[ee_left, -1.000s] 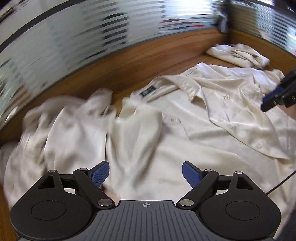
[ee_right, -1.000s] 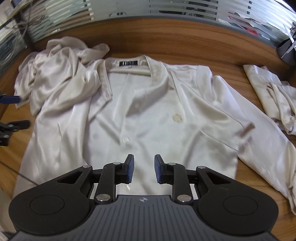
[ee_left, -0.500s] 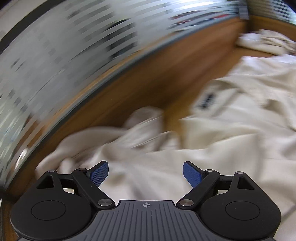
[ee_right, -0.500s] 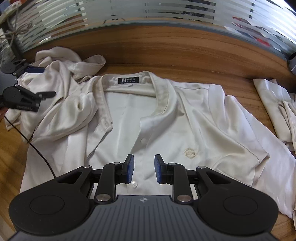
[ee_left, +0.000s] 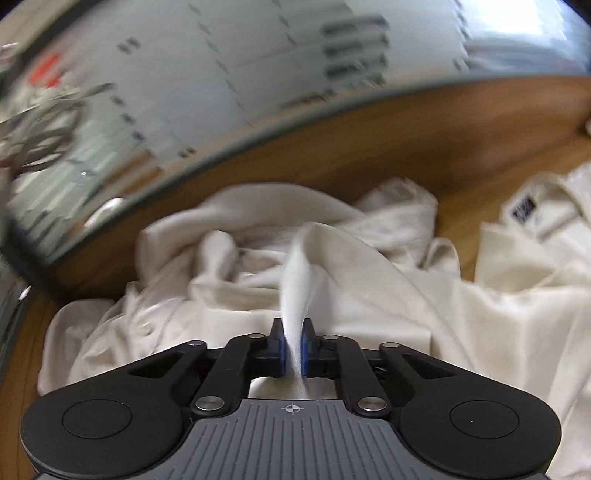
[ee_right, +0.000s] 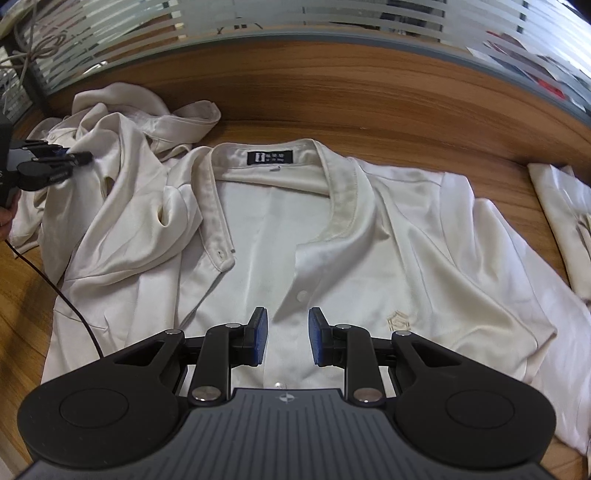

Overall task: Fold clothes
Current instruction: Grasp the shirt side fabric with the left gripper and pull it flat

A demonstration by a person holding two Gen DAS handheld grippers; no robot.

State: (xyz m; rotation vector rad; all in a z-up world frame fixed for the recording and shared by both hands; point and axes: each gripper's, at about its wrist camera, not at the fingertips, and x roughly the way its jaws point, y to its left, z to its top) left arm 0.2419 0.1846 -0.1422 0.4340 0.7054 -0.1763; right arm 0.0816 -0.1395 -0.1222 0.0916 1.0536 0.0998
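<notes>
I see the long wooden counter [ee_right: 369, 92] running under a frosted, striped glass partition [ee_right: 295, 22], and most of its top is covered by the cream satin button-up shirt [ee_right: 369, 229], lying face up with its collar toward the partition and the front placket open at the neck. Its bunched sleeve [ee_right: 122, 155] is heaped at the far left of the right wrist view, next to the collar. A second cream garment, folded [ee_right: 561, 221], lies apart at the right edge of the counter. My left tool [ee_left: 292, 350] is pressed together on a raised ridge of the bunched sleeve fabric [ee_left: 295, 288], which stands up between its blue pads; the right wrist view shows it at the left edge [ee_right: 79, 159], tips in the cloth. My right tool [ee_right: 287, 334] hangs over the shirt's lower placket, pads partly spread with nothing between them. A small black neck label [ee_right: 269, 157] sits inside the collar, and a gold emblem [ee_right: 399, 323] marks the chest.
</notes>
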